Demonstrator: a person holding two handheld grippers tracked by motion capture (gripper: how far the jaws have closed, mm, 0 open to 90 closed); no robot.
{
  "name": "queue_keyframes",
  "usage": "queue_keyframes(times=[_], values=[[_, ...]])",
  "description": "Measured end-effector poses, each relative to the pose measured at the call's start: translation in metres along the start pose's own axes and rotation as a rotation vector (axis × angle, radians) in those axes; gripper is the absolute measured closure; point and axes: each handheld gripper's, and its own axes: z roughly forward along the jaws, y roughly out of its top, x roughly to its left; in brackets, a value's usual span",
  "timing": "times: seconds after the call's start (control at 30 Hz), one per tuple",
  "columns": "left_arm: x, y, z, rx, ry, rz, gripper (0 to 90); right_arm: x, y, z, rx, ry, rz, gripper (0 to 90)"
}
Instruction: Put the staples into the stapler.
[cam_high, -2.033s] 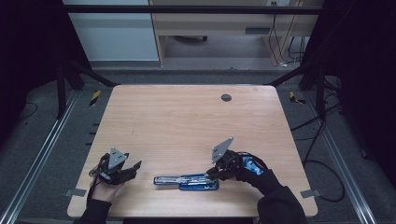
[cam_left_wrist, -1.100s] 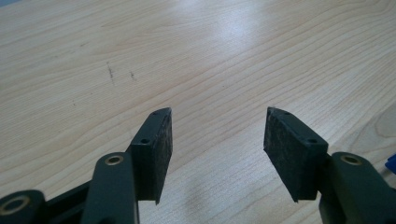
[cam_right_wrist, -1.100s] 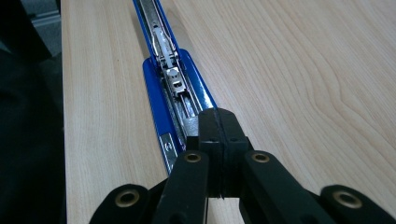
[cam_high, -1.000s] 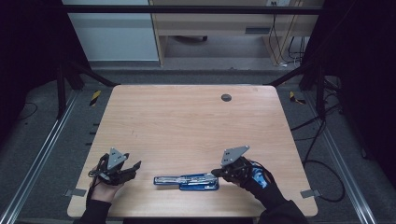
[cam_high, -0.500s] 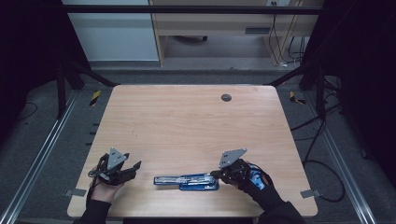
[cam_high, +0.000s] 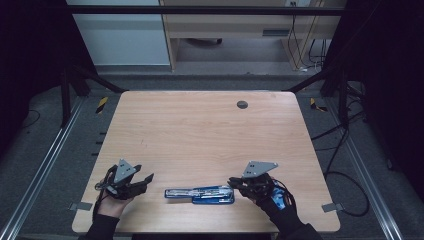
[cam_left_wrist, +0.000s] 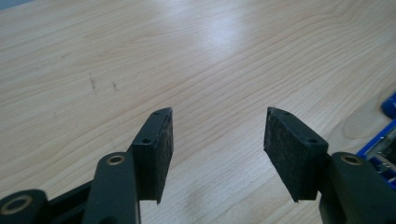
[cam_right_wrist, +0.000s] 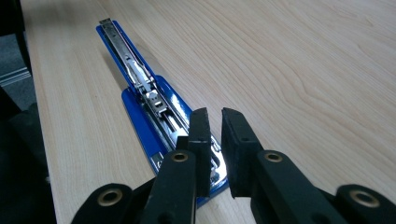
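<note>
High view first: a blue stapler (cam_high: 200, 194) lies flat near the front edge of the table (cam_high: 200, 130), swung fully open, with the metal staple channel stretched out towards the left and the blue base beside it. It sits between the two hands, much closer to the right one.

The right gripper (cam_high: 233, 183) is right at the stapler's right-hand end, the hinge end. In the right gripper view the right gripper (cam_right_wrist: 214, 140) hangs low over that end, its fingers (cam_right_wrist: 201, 135) with just a narrow gap between them. They have just been opening a little, and nothing sits between the pads; the shiny metal of the hinge shows below and behind them. My reading is that this hand has just let go of the hinge end, or is about to nip it again, which is why it stays so tight to the thing.

Over on the left, the left gripper (cam_high: 145, 179) rests well clear of the stapler, low by the front edge, pointing across at it. In the left gripper view the left gripper (cam_left_wrist: 217, 140) has its fingers (cam_left_wrist: 156, 149) spread wide over bare wood, holding nothing, with a sliver of blue at the right edge. It looks parked, waiting to steady the free end of the channel when needed.
</note>
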Motion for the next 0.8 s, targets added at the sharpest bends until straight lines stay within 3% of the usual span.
queue_keyframes(times=[0.27,0.53,0.8], values=[[-0.011,0.003,0.0,-0.006,-0.084,0.034,42.2,0.006,-0.012,-0.007,-0.03,0.006,0.043,90.0],[-0.019,0.005,-0.002,-0.003,-0.143,0.071,42.7,0.012,-0.022,-0.002,0.008,0.024,0.07,90.0],[-0.021,0.006,-0.003,0.014,-0.205,0.101,41.5,0.02,-0.025,0.009,0.048,0.041,0.06,90.0]])
